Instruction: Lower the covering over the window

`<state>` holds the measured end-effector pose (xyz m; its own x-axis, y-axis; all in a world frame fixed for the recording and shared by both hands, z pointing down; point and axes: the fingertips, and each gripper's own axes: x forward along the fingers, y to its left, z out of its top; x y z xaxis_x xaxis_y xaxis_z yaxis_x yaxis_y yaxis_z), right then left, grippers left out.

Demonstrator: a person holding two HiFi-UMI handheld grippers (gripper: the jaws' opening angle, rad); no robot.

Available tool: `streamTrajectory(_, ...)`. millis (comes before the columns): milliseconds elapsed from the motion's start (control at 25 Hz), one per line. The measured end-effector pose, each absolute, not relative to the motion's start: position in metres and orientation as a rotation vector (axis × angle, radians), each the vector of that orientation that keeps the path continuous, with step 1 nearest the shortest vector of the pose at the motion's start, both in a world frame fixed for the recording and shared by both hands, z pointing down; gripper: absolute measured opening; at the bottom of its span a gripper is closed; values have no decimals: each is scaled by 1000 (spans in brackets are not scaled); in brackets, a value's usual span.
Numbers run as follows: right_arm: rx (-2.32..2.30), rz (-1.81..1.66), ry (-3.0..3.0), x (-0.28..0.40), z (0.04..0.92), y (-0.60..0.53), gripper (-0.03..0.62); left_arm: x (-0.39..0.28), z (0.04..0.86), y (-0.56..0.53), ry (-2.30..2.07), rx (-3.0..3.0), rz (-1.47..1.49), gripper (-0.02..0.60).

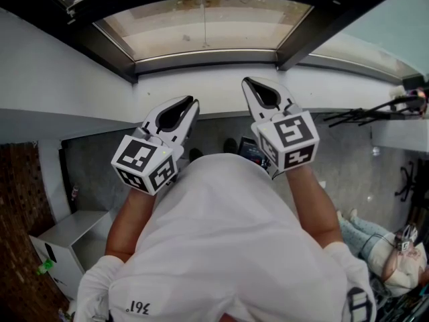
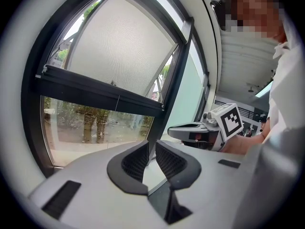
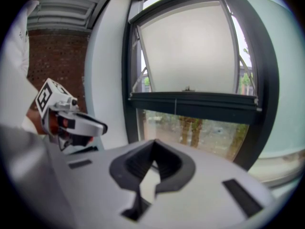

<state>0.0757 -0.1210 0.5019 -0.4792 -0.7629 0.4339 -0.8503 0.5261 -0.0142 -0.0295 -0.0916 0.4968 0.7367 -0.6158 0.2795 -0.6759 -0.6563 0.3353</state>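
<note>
A white roller blind (image 3: 188, 51) covers the upper part of a black-framed window, and its dark bottom bar (image 3: 190, 100) hangs about halfway down. A thin pull cord (image 3: 175, 106) drops from that bar; the cord (image 1: 204, 19) also shows in the head view. In the left gripper view the blind (image 2: 119, 42) and bar (image 2: 95, 90) sit up and to the left. My left gripper (image 1: 194, 102) is held before the sill, its jaws a narrow gap apart with nothing between them. To its right, my right gripper (image 1: 247, 81) is shut and empty. Neither touches the blind or cord.
A white sill (image 1: 201, 86) runs below the window frame (image 1: 201, 58). Low at the left are a white cabinet (image 1: 67, 237) and a brick wall (image 1: 17, 233). A black stand (image 1: 375, 113) reaches in at the right, and a person (image 1: 385, 247) is on the floor at the lower right.
</note>
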Motion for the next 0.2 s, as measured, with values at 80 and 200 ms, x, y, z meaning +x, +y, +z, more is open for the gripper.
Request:
streamTrajectory(80,1328,318,-2393,76,502,-121,21,-28,497,-92,-984,2520,196,58)
streamTrajectory(200,1326,313,-2390,76,504,-120,21,-27,498,-91,-979,2521,197,58)
